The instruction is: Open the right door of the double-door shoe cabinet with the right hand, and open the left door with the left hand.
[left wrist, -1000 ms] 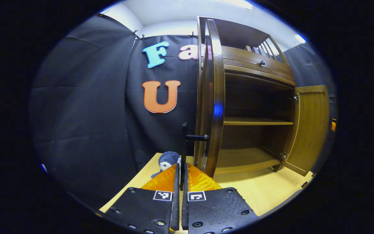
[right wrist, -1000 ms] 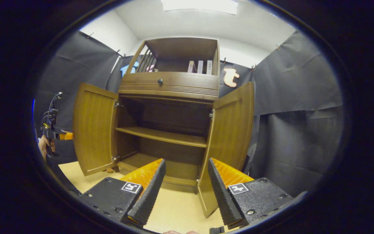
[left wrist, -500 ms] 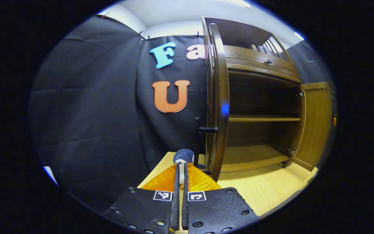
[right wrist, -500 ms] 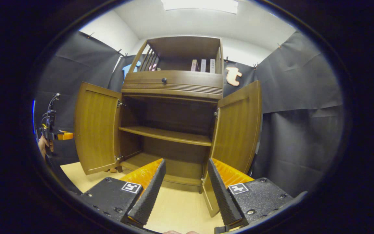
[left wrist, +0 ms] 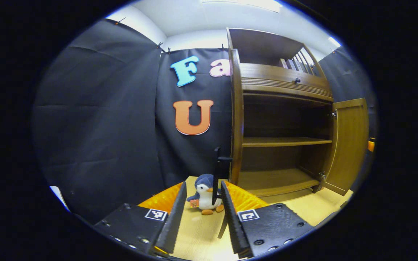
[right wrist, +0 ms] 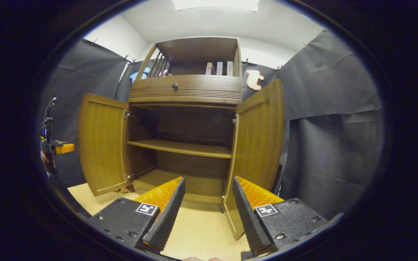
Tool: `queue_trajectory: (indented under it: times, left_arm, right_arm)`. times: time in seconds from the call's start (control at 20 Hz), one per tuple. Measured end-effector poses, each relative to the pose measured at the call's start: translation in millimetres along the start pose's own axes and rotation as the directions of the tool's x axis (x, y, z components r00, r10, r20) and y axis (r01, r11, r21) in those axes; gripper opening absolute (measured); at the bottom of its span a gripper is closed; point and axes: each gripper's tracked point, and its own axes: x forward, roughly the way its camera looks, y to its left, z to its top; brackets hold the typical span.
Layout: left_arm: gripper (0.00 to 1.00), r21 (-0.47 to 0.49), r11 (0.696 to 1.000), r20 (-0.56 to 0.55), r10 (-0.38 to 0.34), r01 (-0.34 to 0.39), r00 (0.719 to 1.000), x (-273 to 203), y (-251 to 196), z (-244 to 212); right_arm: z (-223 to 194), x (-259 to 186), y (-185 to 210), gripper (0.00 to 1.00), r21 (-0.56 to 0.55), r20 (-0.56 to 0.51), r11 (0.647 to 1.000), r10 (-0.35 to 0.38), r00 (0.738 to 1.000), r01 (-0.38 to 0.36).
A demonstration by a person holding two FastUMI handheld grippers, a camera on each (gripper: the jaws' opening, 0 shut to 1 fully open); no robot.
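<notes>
Wooden shoe cabinet (right wrist: pixel 189 90) has both doors swung wide. Left claw (left wrist: pixel 202 214) and right claw (right wrist: pixel 207 210) both sit spread apart, gripping nothing, penguin plush (left wrist: pixel 204 194) at 12 o'clock between the left's fingers.

- Light wooden floor (left wrist: pixel 198 235) is carrying the shoe cabinet (right wrist: pixel 194 94).
- Toy penguin (left wrist: pixel 204 194) is standing upright on the floor — just beside the cabinet.

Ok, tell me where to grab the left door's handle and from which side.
Grip the black bar handle near its middle, coming from the front. It stands upright, held clear of the left door on a short post, so the left tongs, now open, could likely close across it from both sides.
</notes>
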Motion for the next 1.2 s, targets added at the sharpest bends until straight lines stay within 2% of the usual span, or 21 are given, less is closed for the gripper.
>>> queue_trajectory:
  times: [0.1,0.35,0.45,0.6,0.7,0.75,1.0,1.2]
  left_arm:
    - [0.72,0.009,1.000,0.020,-0.011,0.011,1.000,-7.9,-12.1,8.1]
    - [0.88,0.009,0.999,0.034,-0.043,0.043,0.998,-17.4,-44.2,22.5]
    - [0.83,-0.002,0.999,0.030,-0.052,0.052,0.998,-18.9,-61.3,24.7]
    - [0.96,-0.027,0.996,0.016,-0.080,0.080,0.997,-20.0,-89.0,26.8]
    - [1.00,-0.035,0.994,-0.001,-0.100,0.100,0.995,-21.3,-108.7,25.2]
    - [0.94,-0.038,0.993,-0.010,-0.108,0.107,0.994,-22.7,-117.7,25.5]
    - [0.94,-0.033,0.992,-0.035,-0.120,0.119,0.992,-32.3,-154.9,30.6]
    - [0.94,-0.032,0.990,-0.003,-0.137,0.137,0.991,-41.5,-176.3,49.1]
  right_arm:
    - [-1.5,1.0,-6.6,0.83,0.012,-0.005,1.000,-0.009,1.000,0.009]
    - [-2.3,-3.3,-19.0,0.83,0.012,-0.001,1.000,-0.019,1.000,0.019]
    - [-0.4,-5.3,-22.7,0.83,0.013,0.001,1.000,-0.020,1.000,0.020]
    - [5.4,-9.7,-27.2,0.83,0.018,0.013,0.999,-0.028,1.000,0.028]
    - [6.9,-11.9,-26.3,0.84,0.021,0.013,0.999,-0.027,1.000,0.027]
    - [7.6,-12.5,-26.7,0.89,0.019,0.012,0.999,-0.032,0.999,0.031]
    - [16.8,-14.0,-21.6,0.89,0.034,0.016,0.999,-0.034,0.999,0.033]
    - [29.7,-17.7,-7.8,0.91,0.047,0.032,0.999,-0.015,0.999,0.014]
